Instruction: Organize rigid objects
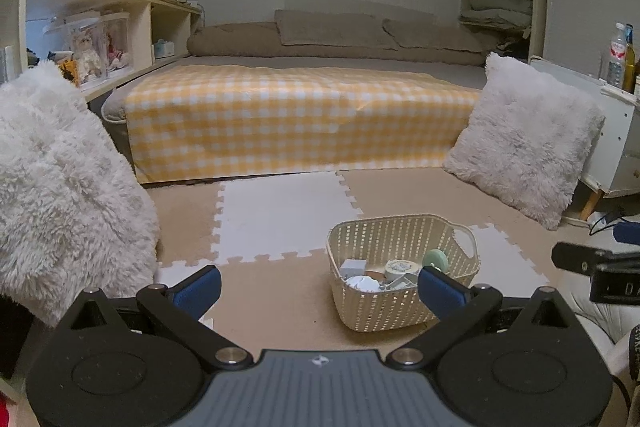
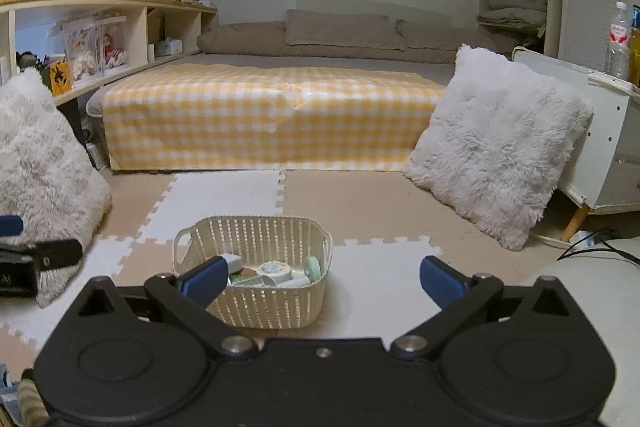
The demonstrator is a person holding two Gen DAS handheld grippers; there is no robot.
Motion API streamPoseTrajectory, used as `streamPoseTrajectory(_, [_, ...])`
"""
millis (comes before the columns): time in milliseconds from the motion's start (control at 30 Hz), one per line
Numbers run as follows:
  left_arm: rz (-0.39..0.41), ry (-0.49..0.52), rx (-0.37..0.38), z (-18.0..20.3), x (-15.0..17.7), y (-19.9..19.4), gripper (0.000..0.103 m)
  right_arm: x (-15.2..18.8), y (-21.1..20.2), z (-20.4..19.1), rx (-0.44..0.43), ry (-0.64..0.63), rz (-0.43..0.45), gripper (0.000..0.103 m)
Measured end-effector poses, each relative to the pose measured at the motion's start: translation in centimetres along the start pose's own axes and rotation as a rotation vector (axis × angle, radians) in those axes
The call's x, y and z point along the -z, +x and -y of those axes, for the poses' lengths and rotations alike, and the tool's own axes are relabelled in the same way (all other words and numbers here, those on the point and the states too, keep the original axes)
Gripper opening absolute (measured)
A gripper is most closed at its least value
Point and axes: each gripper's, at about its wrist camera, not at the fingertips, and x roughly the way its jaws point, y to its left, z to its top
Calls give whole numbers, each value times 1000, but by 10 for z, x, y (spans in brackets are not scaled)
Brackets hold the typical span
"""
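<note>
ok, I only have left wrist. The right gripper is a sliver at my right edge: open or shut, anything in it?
Observer: The right gripper is wide open, with nothing between its pads.
Operator: Where's the basket relative to it?
Observer: The basket sits on the mat just ahead, left of centre. The left fingertip overlaps its near left corner in the picture. I can't tell if they touch.
Operator: I see a handle on the basket's right end only. Is there one on the left?
Observer: Yes, a handle cutout shows on the left end.
</note>
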Motion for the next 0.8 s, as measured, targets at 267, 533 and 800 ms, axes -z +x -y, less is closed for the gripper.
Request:
streamPoseTrajectory(267, [-11,-15,-15,-3,2,4,103,5,1,-2,-11,-4,-2,103])
streamPoseTrajectory(533, [-14,-10,-17,-1,3,4,103,5,0,0,-12,15,2,103])
streamPoseTrajectory(800, [-14,-9,-16,-1,3,4,103,5,0,-1,-11,14,2,103])
